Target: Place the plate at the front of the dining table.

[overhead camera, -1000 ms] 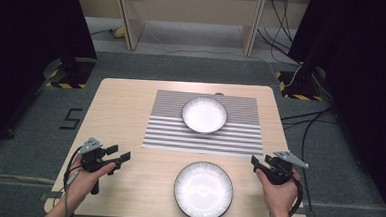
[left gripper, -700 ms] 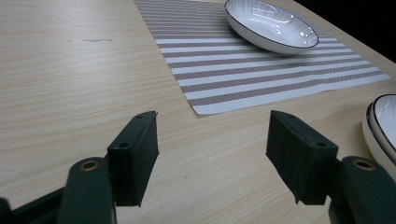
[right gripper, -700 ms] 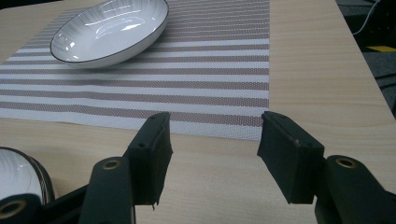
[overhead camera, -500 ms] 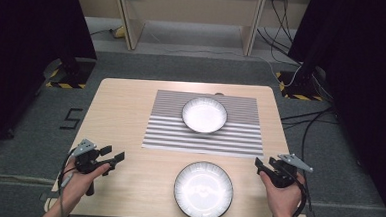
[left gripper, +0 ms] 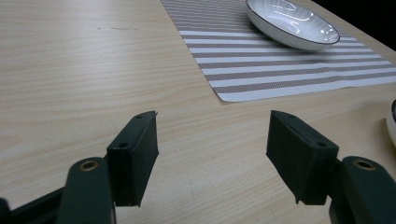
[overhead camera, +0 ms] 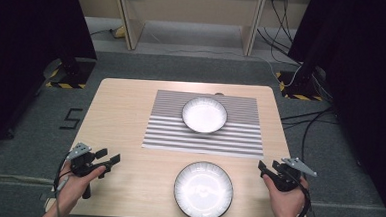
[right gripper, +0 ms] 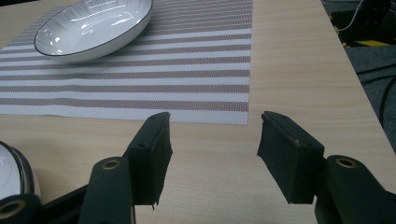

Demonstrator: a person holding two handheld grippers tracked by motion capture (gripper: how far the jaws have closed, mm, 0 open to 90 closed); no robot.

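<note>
A white bowl with a dark rim (overhead camera: 204,114) sits on the striped placemat (overhead camera: 204,136) at the table's middle; it also appears as the bowl (left gripper: 292,23) in the left gripper view and the bowl (right gripper: 93,29) in the right gripper view. A second, wider bowl (overhead camera: 203,190) rests on bare wood near the front edge. My left gripper (overhead camera: 107,157) hovers at the front left, open and holding nothing; its jaws (left gripper: 212,154) stand wide apart. My right gripper (overhead camera: 265,168) is at the front right, also open and holding nothing (right gripper: 215,149).
The wooden table (overhead camera: 126,110) stands on grey carpet. Cables (overhead camera: 305,124) run over the floor at the right. Black stands with striped bases (overhead camera: 65,77) flank the table. The near bowl's edge (right gripper: 14,172) lies just left of my right gripper.
Both hands have drawn back toward the front edge and slightly outward, grippers still open. The bowls and placemat have not moved.
</note>
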